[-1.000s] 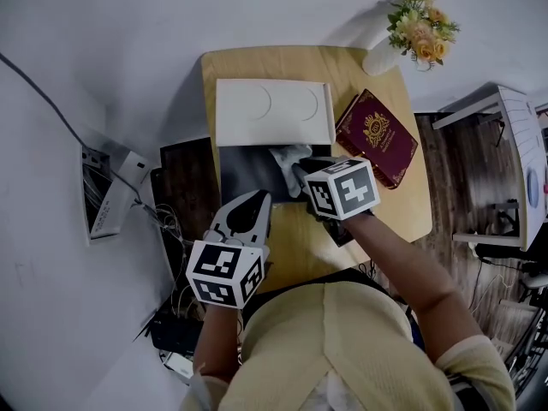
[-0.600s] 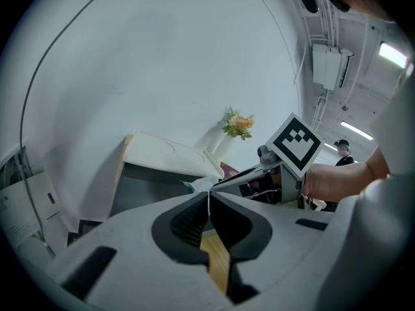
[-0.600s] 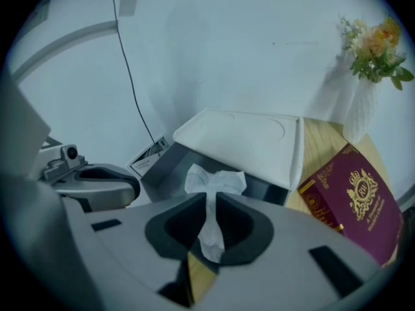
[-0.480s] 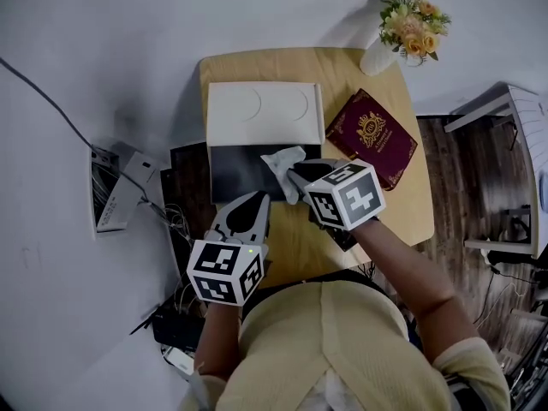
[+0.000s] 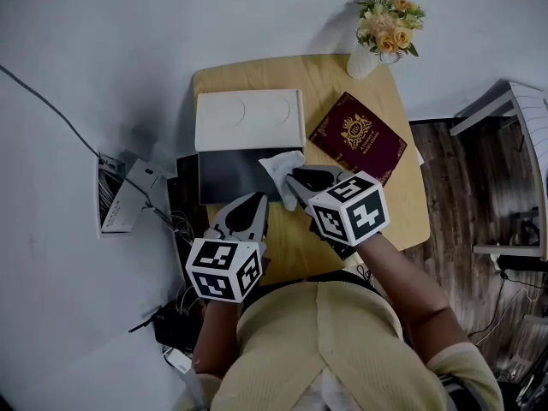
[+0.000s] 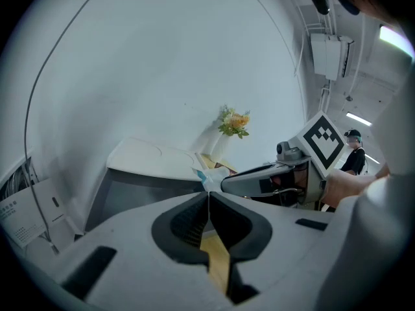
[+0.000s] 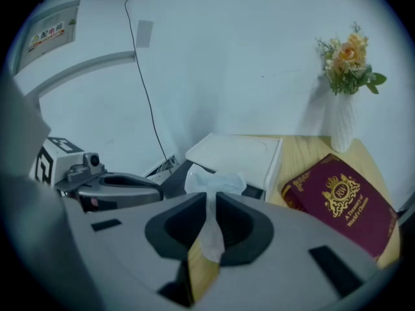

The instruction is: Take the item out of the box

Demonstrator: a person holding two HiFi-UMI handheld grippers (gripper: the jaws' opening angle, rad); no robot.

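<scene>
Over box (image 5: 229, 175): right gripper (image 7: 211, 203) jaws pinching tissue (image 7: 215, 182).

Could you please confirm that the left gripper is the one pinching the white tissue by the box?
Not quite: the right gripper is the one pinching the white tissue by the box, as the right gripper view shows. The left gripper is shut on nothing.

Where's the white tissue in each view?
Head view: tissue, centre, at the dark box's right end.
Left gripper view: tissue, centre, just above the closed jaws.
Right gripper view: tissue, lower centre, pinched between the jaws.
Shared landmark: flower vase.
</scene>
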